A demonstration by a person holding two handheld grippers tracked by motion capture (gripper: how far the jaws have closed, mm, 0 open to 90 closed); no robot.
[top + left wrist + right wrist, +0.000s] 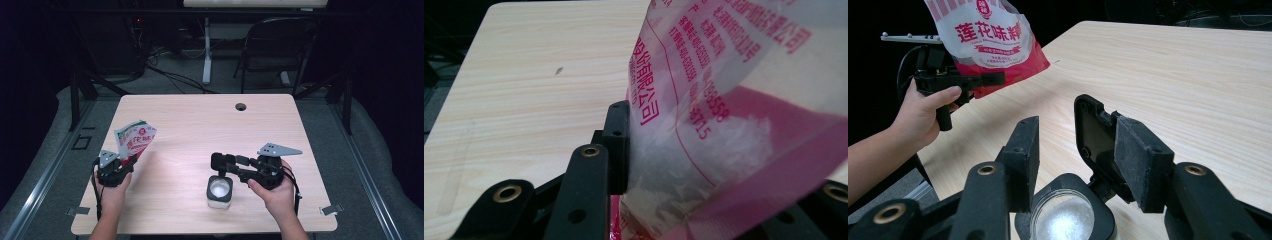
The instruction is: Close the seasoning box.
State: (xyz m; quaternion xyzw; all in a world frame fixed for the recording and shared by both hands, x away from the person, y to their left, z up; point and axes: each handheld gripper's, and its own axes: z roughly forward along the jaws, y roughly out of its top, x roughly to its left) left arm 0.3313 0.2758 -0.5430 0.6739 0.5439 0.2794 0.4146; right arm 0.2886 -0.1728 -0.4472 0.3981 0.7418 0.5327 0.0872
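In the high view, the left tongs (126, 164) are gripping the lower edge of a red and white bag (134, 139), which is standing up tilted above the left side of the wooden desk (200, 125), near its left edge. The person's left hand (113, 192) is wrapping the handle from below. Toward the right front of the desk, the right tongs (220, 164) are pointing left with their jaws standing apart and holding nothing, and the right hand (277, 192) is holding them just above and beside a small jar (220, 191) with a black square rim and white grains inside. The jar is sitting on the desk, well apart from the bag. In the left gripper view, the left tongs (624, 150) are clamping the see-through bag (724, 110), its red print and a clump of white grains showing through the film, with the bare desk (524, 75) lying behind. In the right gripper view, the right tongs (1068, 150) are standing wide open, both black pads facing each other with a clear gap, and the jar (1063, 215) is sitting right below them, its round opening showing white grains. Farther off at upper left, the left hand (930, 107) is holding the left tongs (985, 80) shut on the bag (985, 45), which is hanging over the desk's (1173, 75) corner.
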